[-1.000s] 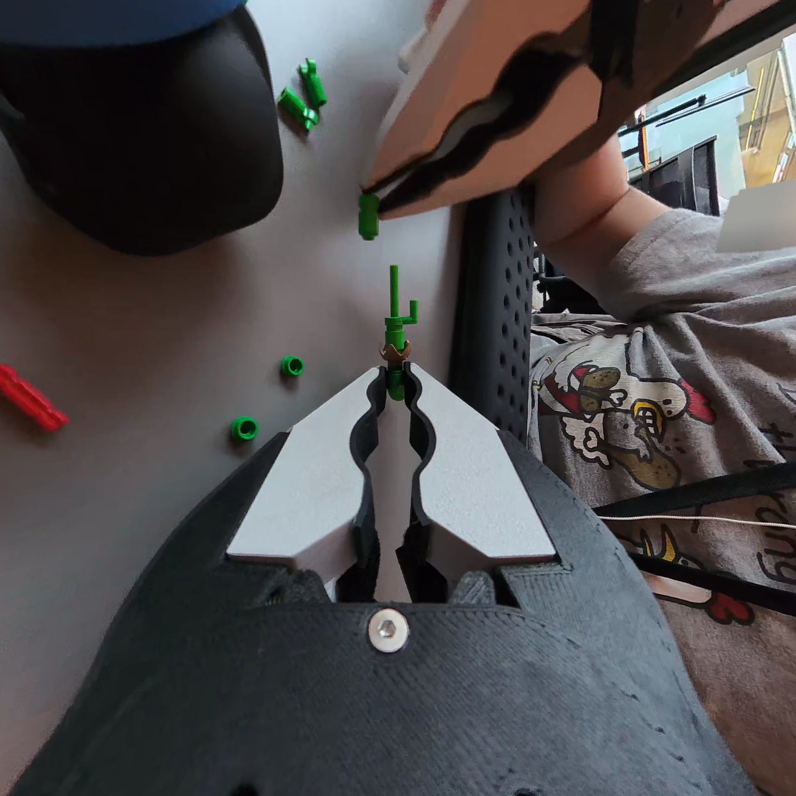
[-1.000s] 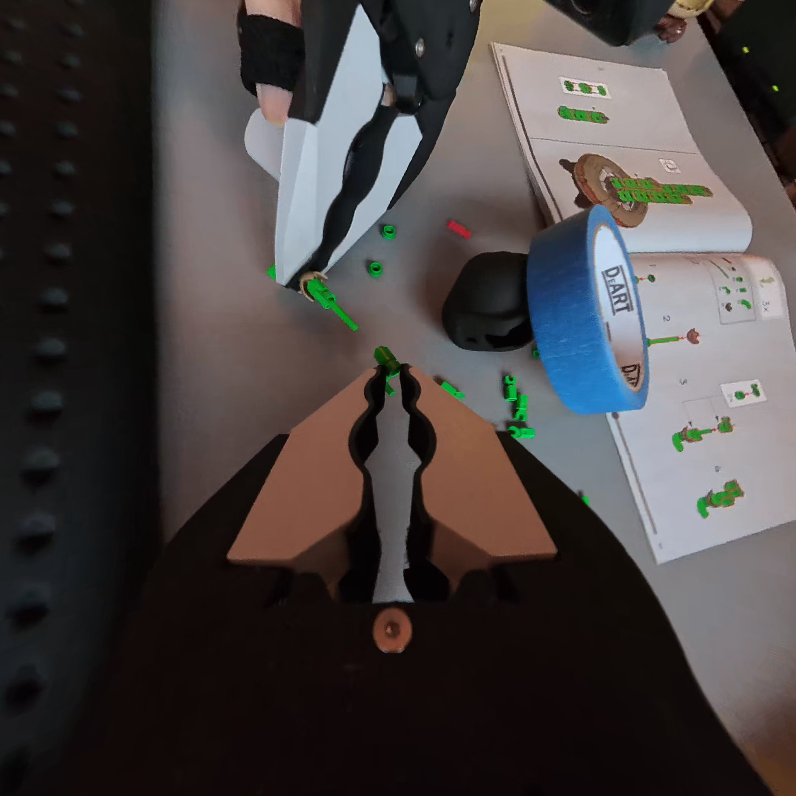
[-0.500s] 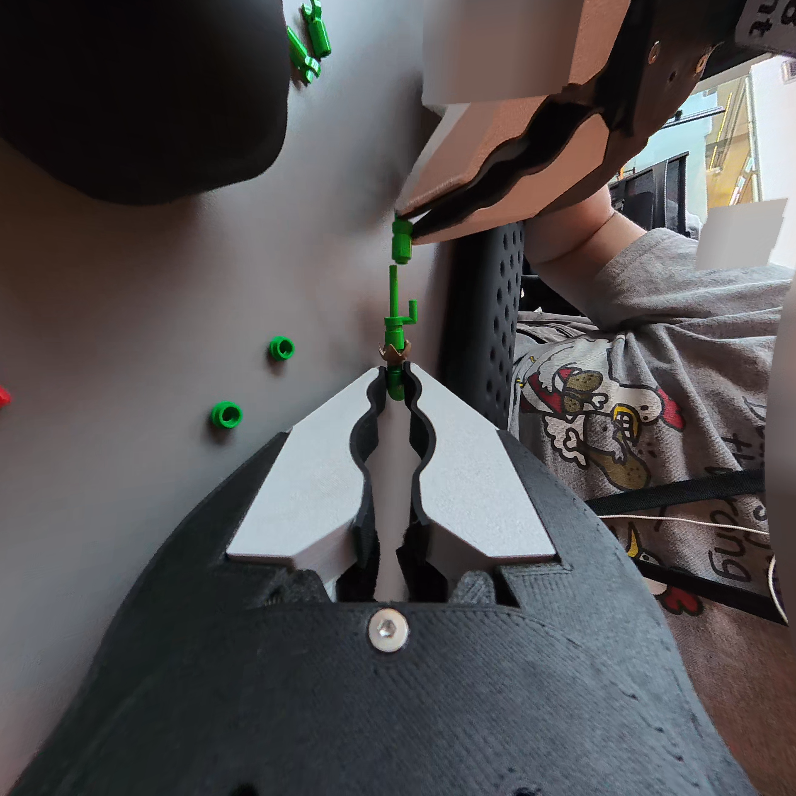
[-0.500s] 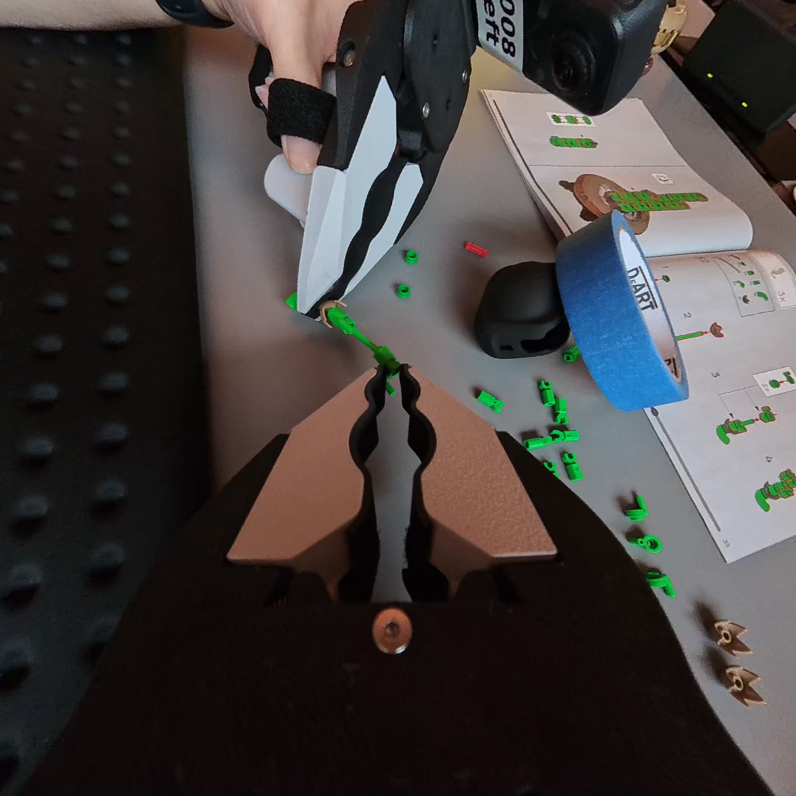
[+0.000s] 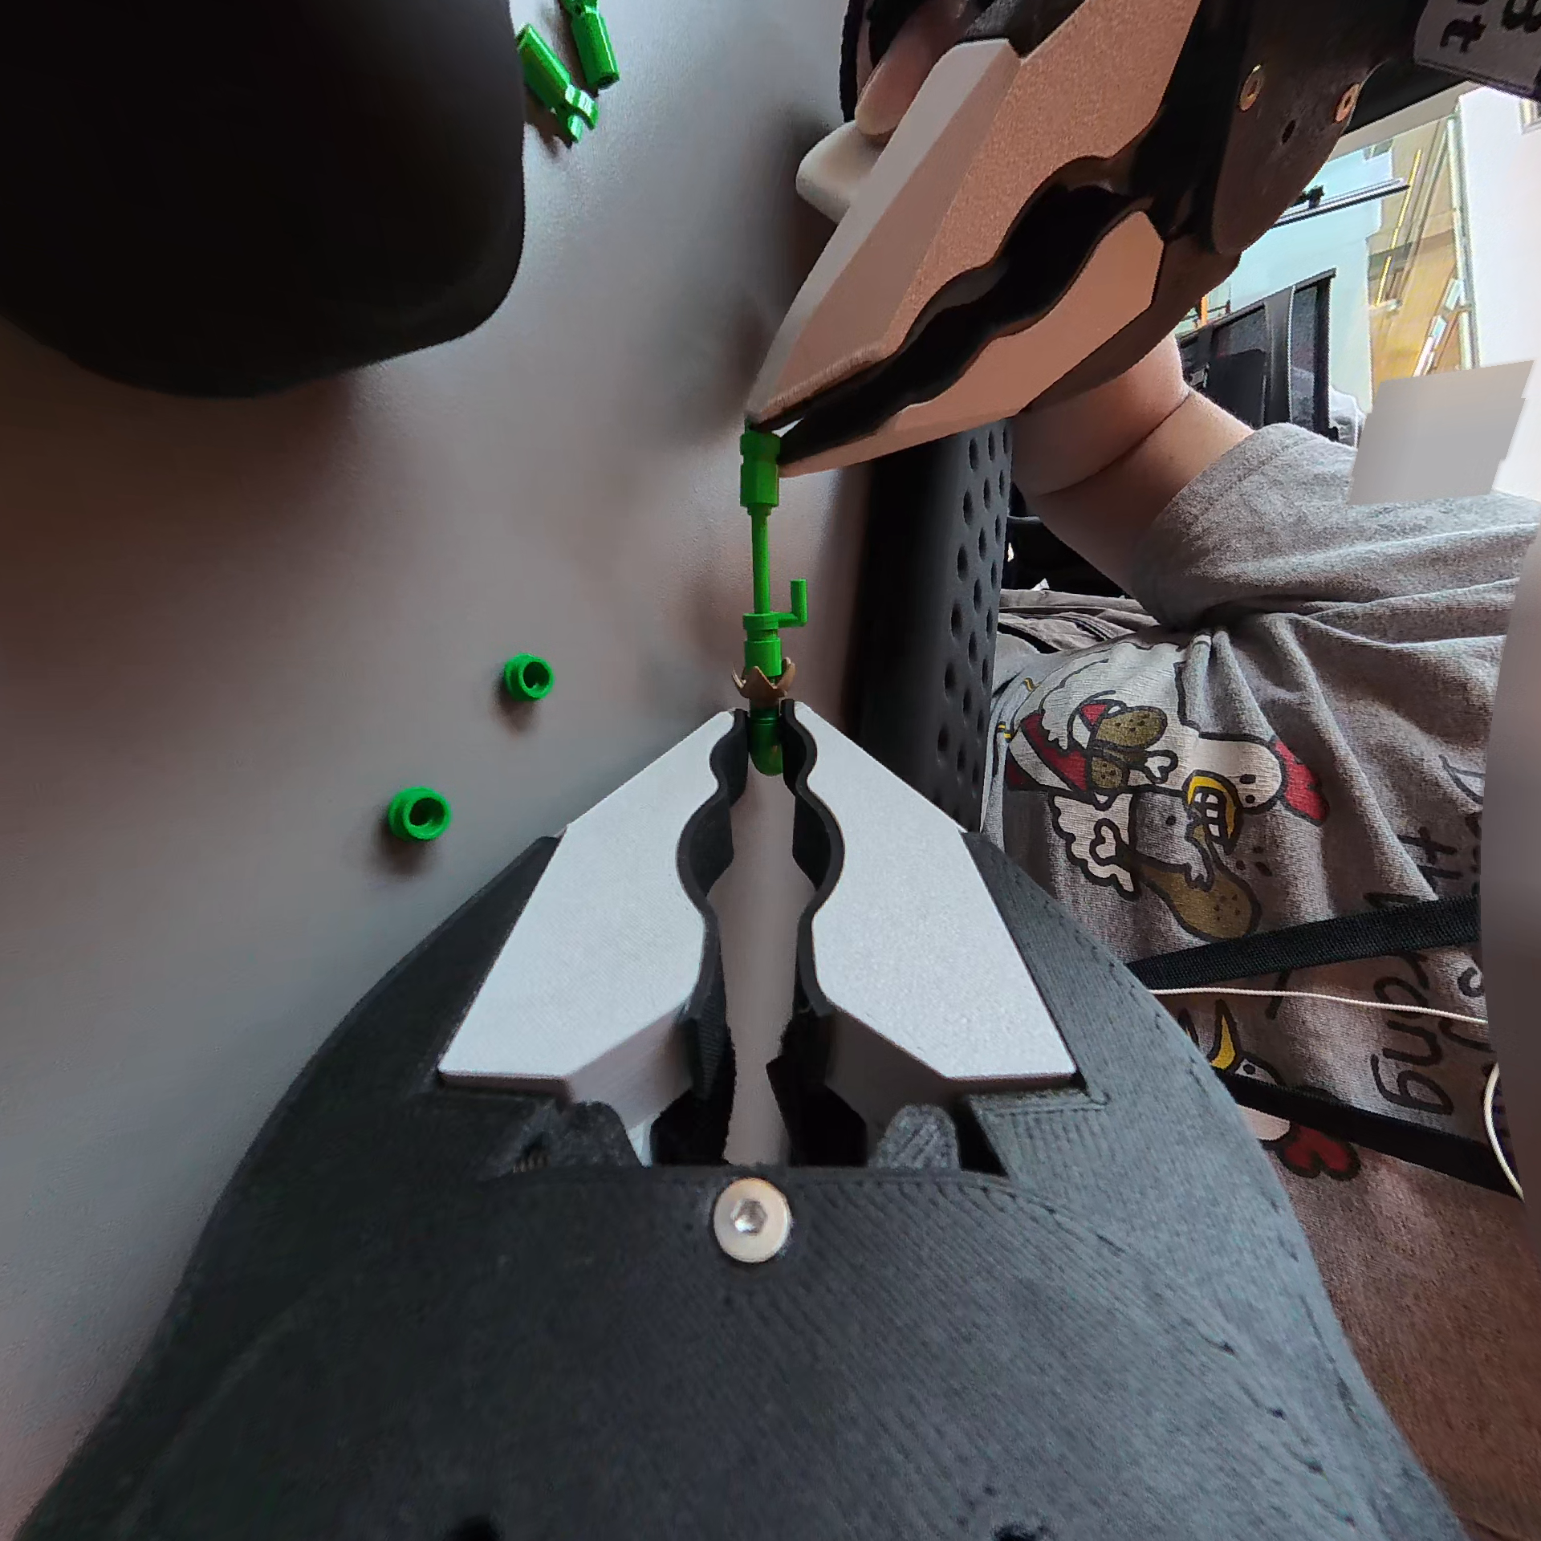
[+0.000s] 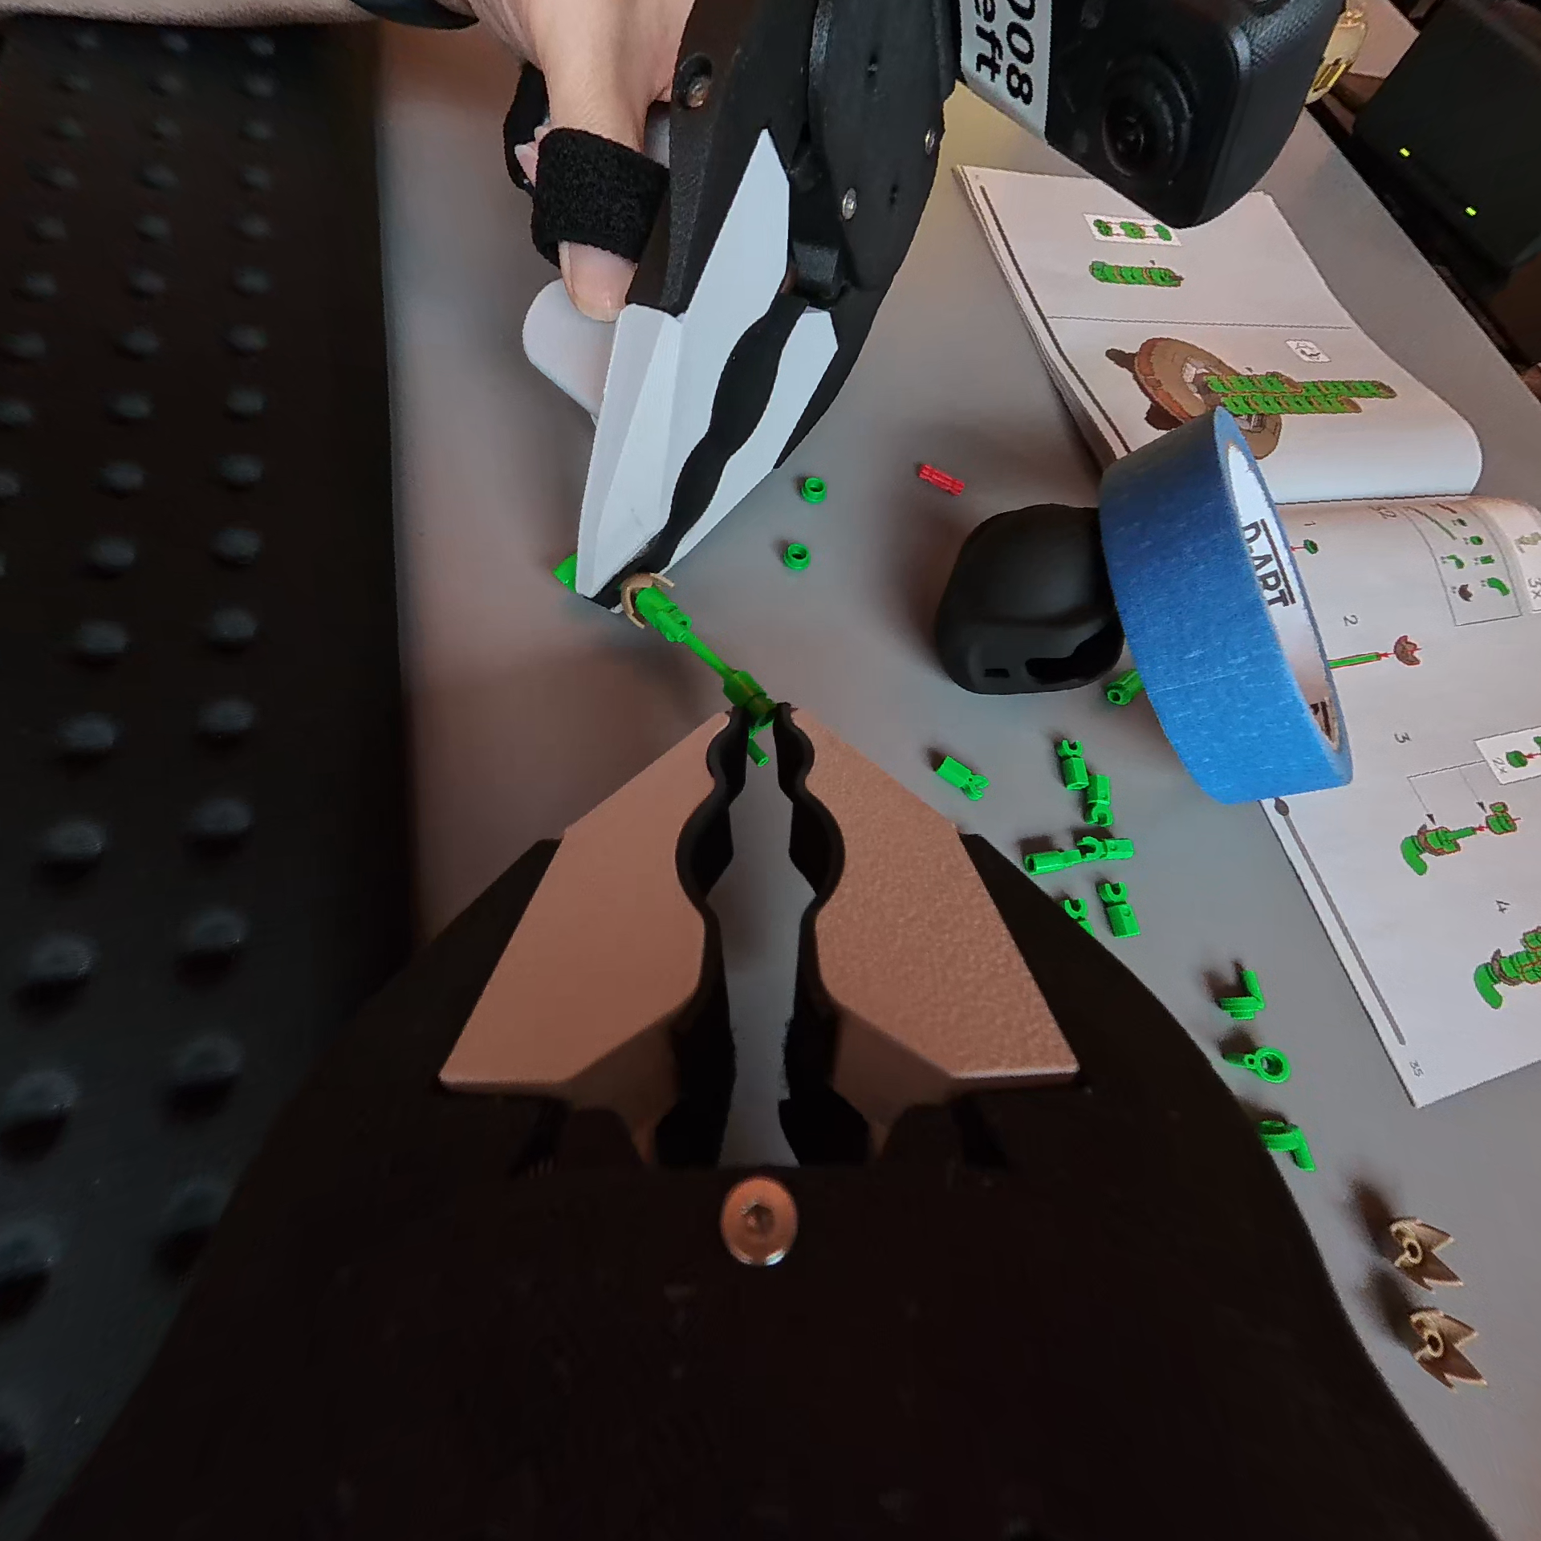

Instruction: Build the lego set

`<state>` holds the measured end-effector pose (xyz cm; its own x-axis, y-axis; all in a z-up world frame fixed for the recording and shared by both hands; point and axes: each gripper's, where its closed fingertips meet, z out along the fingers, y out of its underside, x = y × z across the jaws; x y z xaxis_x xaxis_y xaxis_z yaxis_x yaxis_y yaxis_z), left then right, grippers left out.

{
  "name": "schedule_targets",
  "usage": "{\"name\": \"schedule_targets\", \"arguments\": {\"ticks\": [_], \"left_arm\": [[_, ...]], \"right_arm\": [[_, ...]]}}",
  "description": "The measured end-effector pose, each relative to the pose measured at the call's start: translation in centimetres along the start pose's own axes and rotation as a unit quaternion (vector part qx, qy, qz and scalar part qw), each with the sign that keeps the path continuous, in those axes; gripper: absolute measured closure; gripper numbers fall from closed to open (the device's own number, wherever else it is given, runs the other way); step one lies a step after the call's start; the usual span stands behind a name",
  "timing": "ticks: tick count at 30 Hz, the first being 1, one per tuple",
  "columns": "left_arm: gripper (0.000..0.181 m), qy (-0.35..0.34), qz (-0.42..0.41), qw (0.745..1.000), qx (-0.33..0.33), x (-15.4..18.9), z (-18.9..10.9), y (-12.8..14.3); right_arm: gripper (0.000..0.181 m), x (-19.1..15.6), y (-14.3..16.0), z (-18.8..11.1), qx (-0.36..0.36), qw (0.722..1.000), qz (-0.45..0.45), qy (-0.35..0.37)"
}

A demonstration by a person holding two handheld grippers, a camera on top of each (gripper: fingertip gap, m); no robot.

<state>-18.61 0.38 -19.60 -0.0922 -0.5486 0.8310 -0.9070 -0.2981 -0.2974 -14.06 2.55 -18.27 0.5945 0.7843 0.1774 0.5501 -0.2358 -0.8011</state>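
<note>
My left gripper (image 5: 763, 727), grey-fingered, is shut on the base of a thin green stem assembly (image 5: 763, 584) with a small brown leaf collar (image 5: 760, 682) and a side hook. My right gripper (image 6: 755, 724), brown-fingered, is shut on a small green cylinder piece (image 6: 748, 694), whose end sits on the tip of the stem (image 6: 696, 655). In the left wrist view the cylinder (image 5: 758, 475) sits at the top of the stem, pinched by the right gripper (image 5: 771, 434). In the right wrist view the left gripper (image 6: 629, 588) comes in from above, held by a hand.
Two green round studs (image 5: 528, 675) (image 5: 419, 813) lie on the grey table. A black rounded object (image 6: 1021, 613), a blue tape roll (image 6: 1209, 609), an open instruction booklet (image 6: 1234, 350), several loose green pieces (image 6: 1084, 834), a red piece (image 6: 941, 479) and two brown leaf pieces (image 6: 1422, 1263) lie to the right. Left tips to right tips: about 6 centimetres.
The right gripper has brought the green cylinder down onto the tip of the stem held by the left gripper; a gap between them a second ago has closed.
</note>
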Motion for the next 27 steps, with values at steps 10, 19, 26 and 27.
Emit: {"name": "schedule_targets", "arguments": {"ticks": [10, 19, 26, 27], "left_arm": [[0.176, 0.011, -0.016, 1.0, -0.011, 0.2, -0.1, 0.4], [0.176, 0.008, -0.008, 1.0, -0.01, 0.2, 0.0, 0.4], [0.176, 0.005, -0.01, 1.0, -0.009, 0.2, 0.1, 0.3], [0.176, 0.004, -0.01, 1.0, -0.008, 0.1, 0.1, 0.3]], "right_arm": [[0.177, -0.5, -0.2, 0.1, 0.016, 1.0, -0.016, 0.014], [0.18, -0.8, 0.2, 0.4, -0.003, 0.998, -0.051, 0.034], [0.18, -0.2, 0.4, 0.3, -0.004, 1.0, 0.007, 0.025], [0.18, -0.1, 0.4, 0.3, -0.003, 1.0, 0.018, 0.025]]}}
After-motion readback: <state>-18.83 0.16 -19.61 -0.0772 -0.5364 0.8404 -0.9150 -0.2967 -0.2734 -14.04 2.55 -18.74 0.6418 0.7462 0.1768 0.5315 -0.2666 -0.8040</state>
